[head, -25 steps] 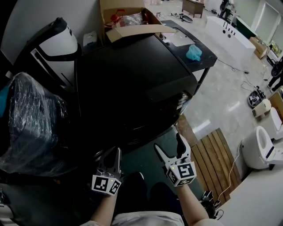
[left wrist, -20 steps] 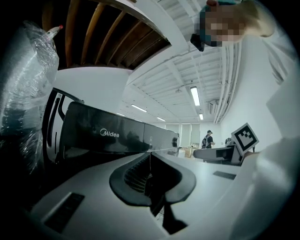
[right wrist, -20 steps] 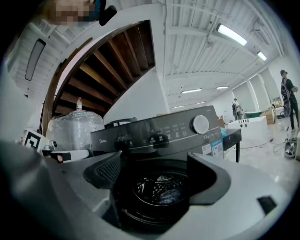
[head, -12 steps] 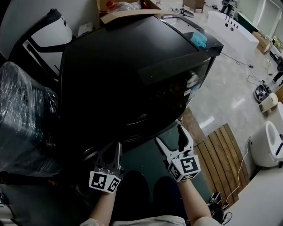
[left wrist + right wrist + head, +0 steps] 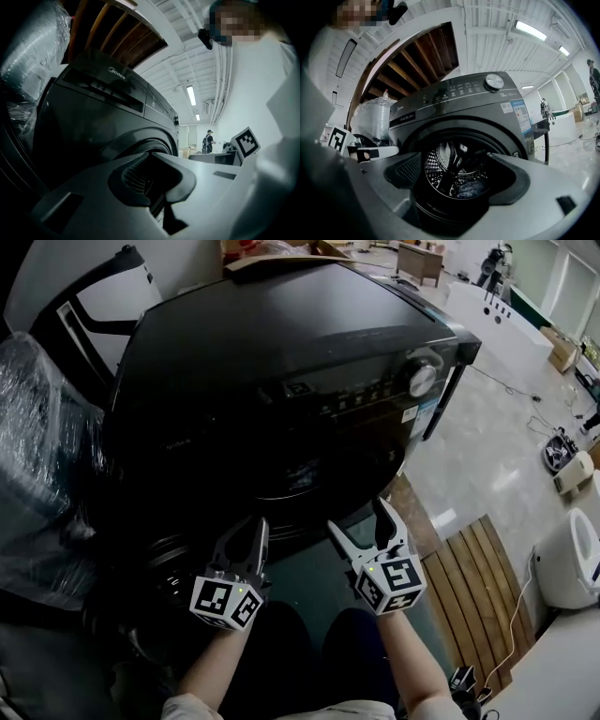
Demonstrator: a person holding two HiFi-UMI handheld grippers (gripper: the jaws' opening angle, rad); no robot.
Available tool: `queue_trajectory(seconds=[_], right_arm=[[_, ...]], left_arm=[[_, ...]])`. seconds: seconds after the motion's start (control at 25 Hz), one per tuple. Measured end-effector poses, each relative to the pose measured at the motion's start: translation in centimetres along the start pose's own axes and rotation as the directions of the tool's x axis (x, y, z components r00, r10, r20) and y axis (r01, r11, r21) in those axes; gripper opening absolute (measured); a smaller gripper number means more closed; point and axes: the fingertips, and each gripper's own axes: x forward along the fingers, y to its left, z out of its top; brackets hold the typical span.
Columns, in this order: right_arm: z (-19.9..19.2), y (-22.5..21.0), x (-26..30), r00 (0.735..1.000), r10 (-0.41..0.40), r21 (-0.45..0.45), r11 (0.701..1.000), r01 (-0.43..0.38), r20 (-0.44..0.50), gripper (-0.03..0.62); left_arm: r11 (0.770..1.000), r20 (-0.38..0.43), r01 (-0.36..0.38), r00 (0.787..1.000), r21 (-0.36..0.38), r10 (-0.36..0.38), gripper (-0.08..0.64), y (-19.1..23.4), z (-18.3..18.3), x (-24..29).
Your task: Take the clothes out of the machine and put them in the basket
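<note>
Scene: a dark front-loading washing machine (image 5: pixel 281 381) is seen from above, with both grippers held level in front of its lower face.
Left gripper: the left gripper (image 5: pixel 246 529) is held low before the left part of the machine's front. Its jaws are spread, and nothing is seen between them in the left gripper view.
Right gripper: the right gripper (image 5: pixel 358 518) is held just beside the left one, apart from it. Its jaws are spread wide and nothing is clamped. The open drum (image 5: pixel 454 168) is framed between them in the right gripper view.
Clothes: a bluish bundle of clothes (image 5: pixel 471 187) is seen lying at the bottom of the perforated drum, inside the machine. It is touched by neither gripper.
Control panel: a round dial (image 5: pixel 422 379) is set at the right end of the machine's top front strip.
Left of machine: a bulky object wrapped in clear plastic film (image 5: pixel 37 456) is stood close against the machine's side.
Right of machine: a slatted wooden mat (image 5: pixel 478 568) is laid on the pale floor, and a white fixture (image 5: pixel 572 559) is placed beyond it.
Background: a person (image 5: pixel 207 140) is seen standing far off in the left gripper view.
</note>
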Motion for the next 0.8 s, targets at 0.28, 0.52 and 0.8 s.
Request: queue_trajectory(seconds=[0.28,0.52,0.8], right_arm=[[-1.8,0.0,-0.2,1.0,0.013,0.001,1.0,-0.013,0.0,0.419],[-2.1,0.4,-0.9,0.999,0.031,-0.004,1.0,-0.031,0.016,0.414],[-3.0,0.1,-1.6,1.0,0.015,-0.012,1.0,-0.015,0.013,0.414]], left_arm=[[1.0,-0.022,0.003,1.0,0.015,-0.002,0.021,-0.8,-1.1,0.0],[1.0,-0.009,-0.013,1.0,-0.009,0.013,0.021,-1.6,0.2,-0.2],[0.999,0.003,-0.034,0.999,0.023,0.034,0.021,-3.2,-0.8,0.7]])
